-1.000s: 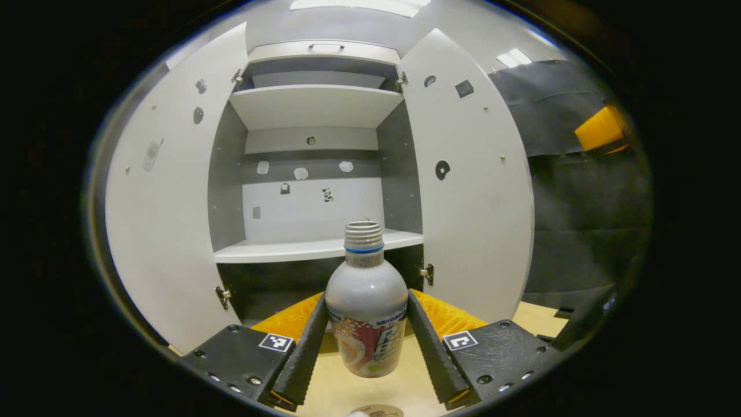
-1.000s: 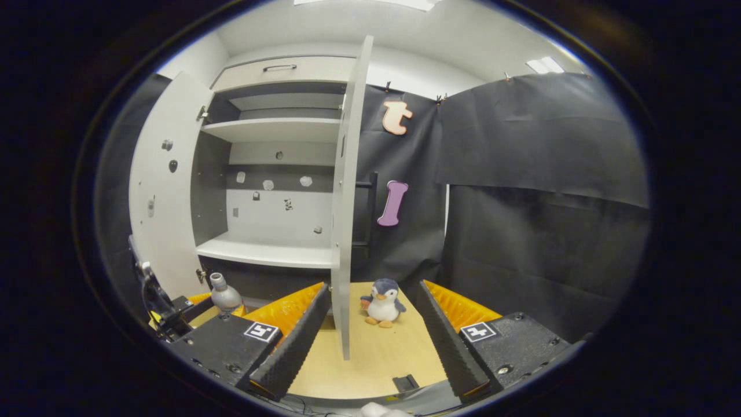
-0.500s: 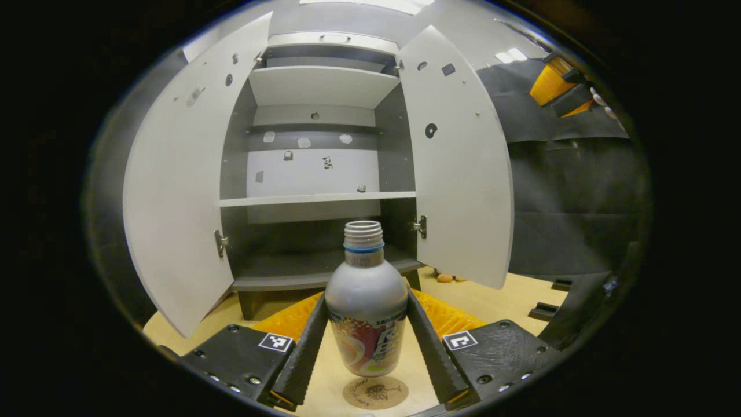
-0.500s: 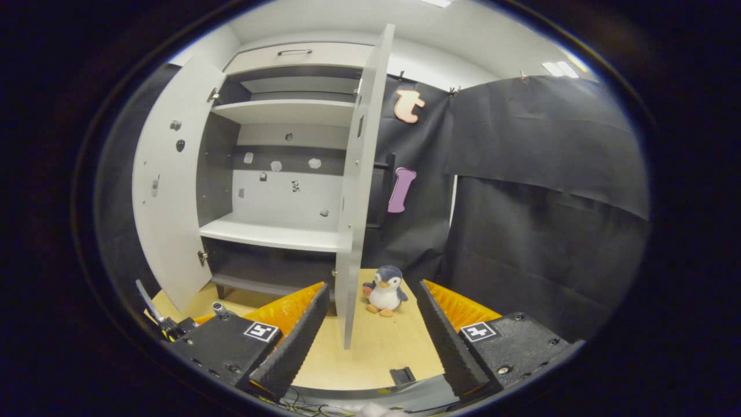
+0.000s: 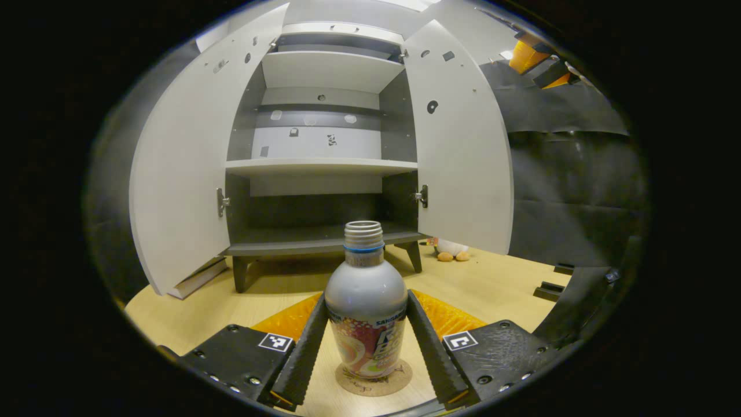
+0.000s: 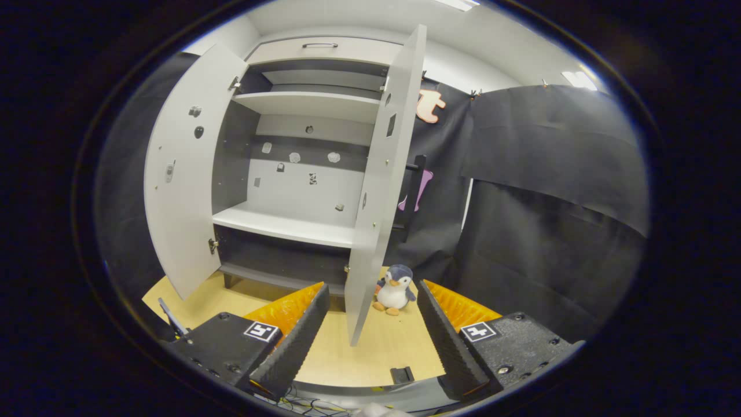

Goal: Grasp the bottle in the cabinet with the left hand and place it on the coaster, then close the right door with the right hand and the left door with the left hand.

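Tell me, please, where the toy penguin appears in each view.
Left gripper view: toy penguin right of centre, peeking out below the right door.
Right gripper view: toy penguin at lower centre, just right of that door's bottom corner.
Shared landmark: the open right door.

open right door (image 6: 379,191) edge-on ahead, penguin toy (image 6: 395,288) behind

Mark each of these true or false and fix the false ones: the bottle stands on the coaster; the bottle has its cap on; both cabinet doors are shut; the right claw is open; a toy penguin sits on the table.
1. The bottle stands on the coaster: true, between the left claw's fingers.
2. The bottle has its cap on: false, its threaded neck is bare.
3. Both cabinet doors are shut: false, the left door and right door stand open.
4. The right claw is open: true, holding nothing.
5. A toy penguin sits on the table: true.
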`<state>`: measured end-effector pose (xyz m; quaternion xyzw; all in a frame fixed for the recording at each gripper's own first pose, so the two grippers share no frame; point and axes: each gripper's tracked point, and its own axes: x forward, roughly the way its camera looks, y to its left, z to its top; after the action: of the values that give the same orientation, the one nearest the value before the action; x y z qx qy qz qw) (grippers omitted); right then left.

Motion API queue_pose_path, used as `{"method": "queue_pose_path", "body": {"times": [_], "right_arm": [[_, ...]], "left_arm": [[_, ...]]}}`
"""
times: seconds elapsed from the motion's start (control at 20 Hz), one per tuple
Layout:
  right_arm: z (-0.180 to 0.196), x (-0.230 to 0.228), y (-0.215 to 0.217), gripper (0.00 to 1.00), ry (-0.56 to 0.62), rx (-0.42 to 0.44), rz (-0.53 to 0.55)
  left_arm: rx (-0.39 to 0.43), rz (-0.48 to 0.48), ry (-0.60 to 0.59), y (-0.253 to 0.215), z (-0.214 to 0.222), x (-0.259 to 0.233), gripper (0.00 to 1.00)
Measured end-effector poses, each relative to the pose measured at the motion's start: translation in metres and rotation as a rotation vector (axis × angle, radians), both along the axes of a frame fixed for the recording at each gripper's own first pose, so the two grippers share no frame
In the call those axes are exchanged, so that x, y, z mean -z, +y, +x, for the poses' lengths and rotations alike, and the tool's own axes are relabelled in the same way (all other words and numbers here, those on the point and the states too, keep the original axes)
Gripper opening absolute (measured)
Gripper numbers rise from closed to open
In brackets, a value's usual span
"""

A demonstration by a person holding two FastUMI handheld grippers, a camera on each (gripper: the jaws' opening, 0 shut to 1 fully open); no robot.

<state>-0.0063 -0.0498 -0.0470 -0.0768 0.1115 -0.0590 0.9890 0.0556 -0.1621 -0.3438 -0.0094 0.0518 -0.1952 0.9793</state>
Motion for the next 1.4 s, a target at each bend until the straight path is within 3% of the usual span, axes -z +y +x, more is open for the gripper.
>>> {"method": "queue_pose_path", "body": {"times": [0.05, 0.3, 0.35, 0.5, 1.05, 1.4], "right_arm": [[0.000, 0.000, 0.000, 1.00, 0.003, -0.001, -0.005], [-0.002, 0.001, 0.003, 0.99, 0.009, -0.010, -0.015], [-0.003, 0.001, 0.004, 0.99, 0.009, -0.013, -0.018], [-0.005, 0.001, 0.004, 1.00, 0.007, -0.017, -0.017], [-0.012, -0.006, 0.001, 0.99, -0.037, -0.021, 0.018], [-0.018, -0.002, 0.000, 1.00, -0.064, -0.008, 0.066]], "left_arm": [[0.005, -0.004, 0.003, -0.001, -0.002, 0.003, 0.79], [0.035, -0.011, -0.009, -0.009, -0.012, 0.012, 0.84], [0.043, -0.006, 0.003, -0.011, -0.014, 0.015, 0.81], [0.030, 0.022, -0.011, -0.010, -0.013, 0.008, 0.96], [0.009, 0.005, -0.135, -0.001, 0.008, -0.080, 0.99], [0.010, -0.038, -0.070, 0.005, 0.012, -0.142, 0.98]]}}
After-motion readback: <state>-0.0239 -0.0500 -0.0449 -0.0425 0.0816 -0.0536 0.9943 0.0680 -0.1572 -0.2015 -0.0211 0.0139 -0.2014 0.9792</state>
